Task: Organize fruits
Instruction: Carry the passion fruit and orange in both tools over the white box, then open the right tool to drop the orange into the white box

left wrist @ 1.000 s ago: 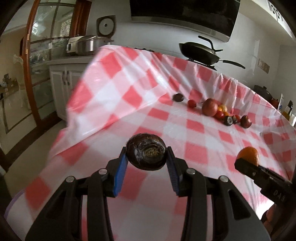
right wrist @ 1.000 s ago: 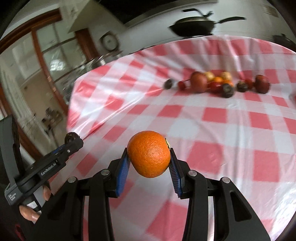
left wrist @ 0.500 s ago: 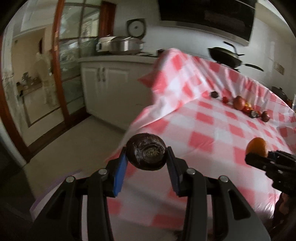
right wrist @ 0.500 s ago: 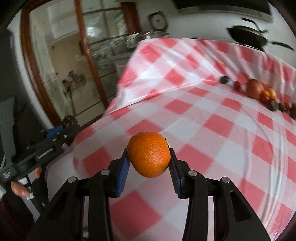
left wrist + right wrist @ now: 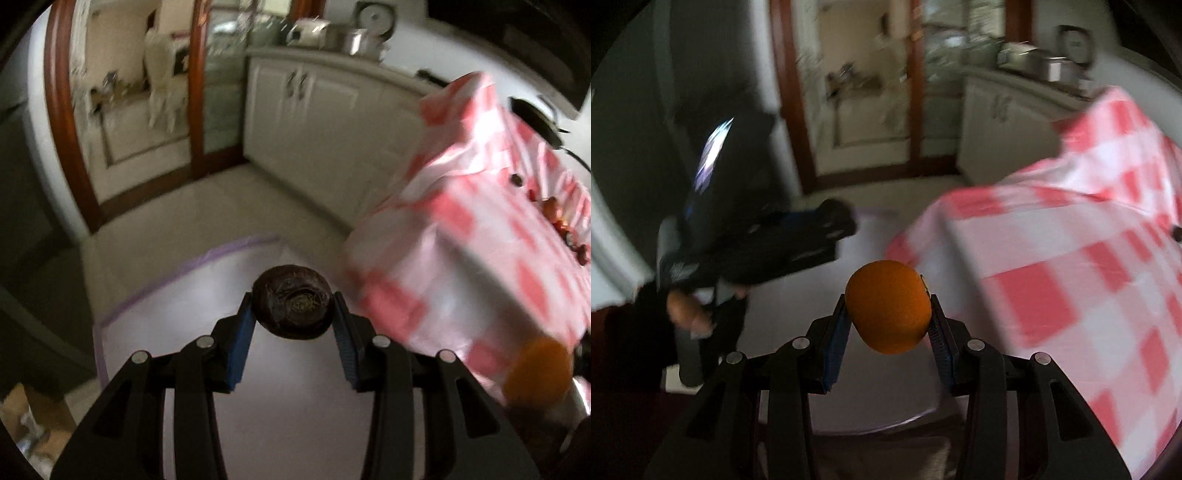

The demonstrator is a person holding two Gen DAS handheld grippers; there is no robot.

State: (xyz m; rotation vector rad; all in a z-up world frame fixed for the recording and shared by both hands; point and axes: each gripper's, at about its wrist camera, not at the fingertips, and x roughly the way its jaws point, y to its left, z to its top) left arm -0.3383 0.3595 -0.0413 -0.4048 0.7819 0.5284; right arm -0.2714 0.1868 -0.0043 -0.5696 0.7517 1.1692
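Beside the checked tablecloth (image 5: 480, 229), left fingers (image 5: 243, 332) clamp a dark fruit (image 5: 293, 301), right fingers (image 5: 836, 328) an orange (image 5: 888, 310).

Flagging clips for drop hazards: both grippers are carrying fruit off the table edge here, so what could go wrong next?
1. The left gripper pinches a dark, wrinkled round fruit only at its sides; the curved skin could slip out over the white bin or the floor.
2. The orange in the right gripper bulges past the blue pads, likewise a slip risk.
3. Both views are motion-blurred and the grippers are close together, so they might collide.
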